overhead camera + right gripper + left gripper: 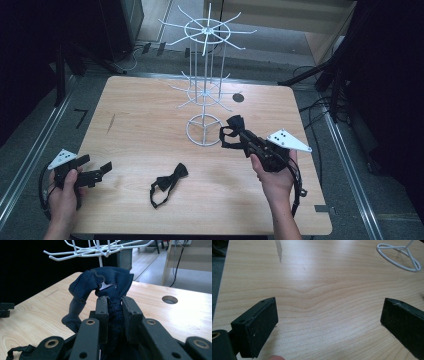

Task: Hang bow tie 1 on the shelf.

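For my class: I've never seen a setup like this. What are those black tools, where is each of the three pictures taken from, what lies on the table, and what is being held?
A person holds a hand-operated clamp in each hand. One picture looks down from above; the other two come from cameras riding on each clamp. The right gripper is shut on a dark bow tie, close to the white wire rack. The left gripper hangs open over the wooden table, holding nothing. A second bow tie lies on the table between the hands.
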The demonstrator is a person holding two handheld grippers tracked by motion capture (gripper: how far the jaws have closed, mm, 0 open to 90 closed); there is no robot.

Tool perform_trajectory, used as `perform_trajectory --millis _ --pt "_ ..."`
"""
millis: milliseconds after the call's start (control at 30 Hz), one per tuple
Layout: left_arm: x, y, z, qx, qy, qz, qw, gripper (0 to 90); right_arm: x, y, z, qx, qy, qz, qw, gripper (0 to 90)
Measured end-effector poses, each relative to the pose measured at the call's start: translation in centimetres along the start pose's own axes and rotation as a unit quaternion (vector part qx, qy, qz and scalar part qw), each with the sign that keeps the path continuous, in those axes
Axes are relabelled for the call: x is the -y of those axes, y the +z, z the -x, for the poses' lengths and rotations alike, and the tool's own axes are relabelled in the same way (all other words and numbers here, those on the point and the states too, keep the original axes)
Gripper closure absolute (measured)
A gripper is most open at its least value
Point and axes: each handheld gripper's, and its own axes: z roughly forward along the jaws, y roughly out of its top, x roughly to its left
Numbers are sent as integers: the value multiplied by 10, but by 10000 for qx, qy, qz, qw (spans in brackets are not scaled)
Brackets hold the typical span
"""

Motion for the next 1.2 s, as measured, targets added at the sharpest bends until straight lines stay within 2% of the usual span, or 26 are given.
perform_trajectory --millis 600,1200 --pt "0 -1 0 -22 37 43 10000 16 -13 0 4 218 98 142 9996 773" --pt "0 0 1 -1 51 12 10000 16 -27 -2 4 216 81 290 9993 773"
